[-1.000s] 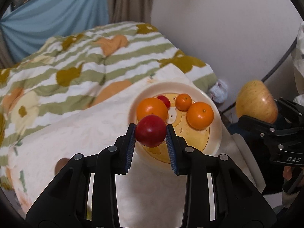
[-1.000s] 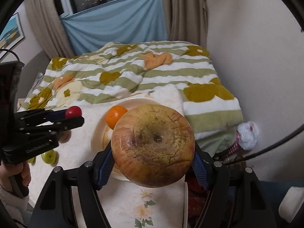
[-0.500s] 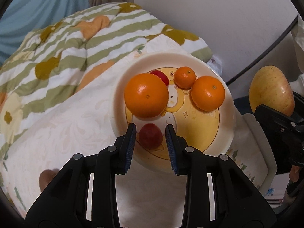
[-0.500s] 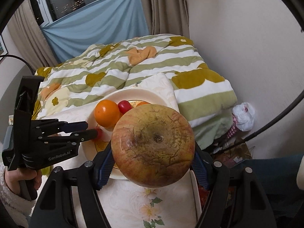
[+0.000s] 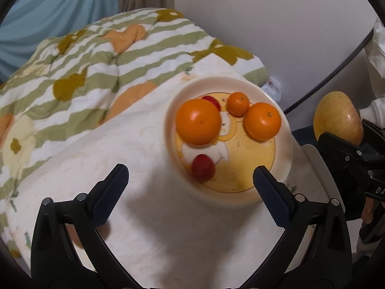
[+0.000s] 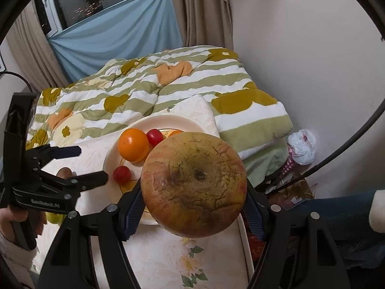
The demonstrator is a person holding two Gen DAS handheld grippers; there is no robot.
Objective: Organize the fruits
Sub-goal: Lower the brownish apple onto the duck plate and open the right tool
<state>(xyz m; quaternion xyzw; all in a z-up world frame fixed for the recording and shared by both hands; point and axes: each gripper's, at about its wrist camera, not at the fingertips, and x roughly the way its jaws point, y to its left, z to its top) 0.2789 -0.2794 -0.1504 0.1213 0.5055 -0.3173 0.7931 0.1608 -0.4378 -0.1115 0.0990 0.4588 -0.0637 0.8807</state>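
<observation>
A cream plate (image 5: 286,144) with a yellow centre sits on a white cloth. It holds a large orange (image 5: 197,121), a second orange (image 5: 262,121), a small tangerine (image 5: 238,103), a red fruit (image 5: 211,101) at the back and a red plum (image 5: 202,167) at the front. My left gripper (image 5: 190,180) is open and empty, just in front of the plate's near rim. My right gripper (image 6: 192,209) is shut on a big mottled yellow-red apple (image 6: 193,184), held right of the plate; the apple also shows in the left wrist view (image 5: 338,118).
A green-striped flowered quilt (image 5: 96,55) lies behind the plate. A wall (image 6: 300,48) stands to the right, with a crumpled white bag (image 6: 302,147) and a black cable (image 6: 336,154) at its foot. A small green fruit (image 6: 53,218) lies under the left gripper.
My left gripper carried the red plum to the plate, set it down at the front and opened wide. My right gripper kept hold of the apple and barely moved.
</observation>
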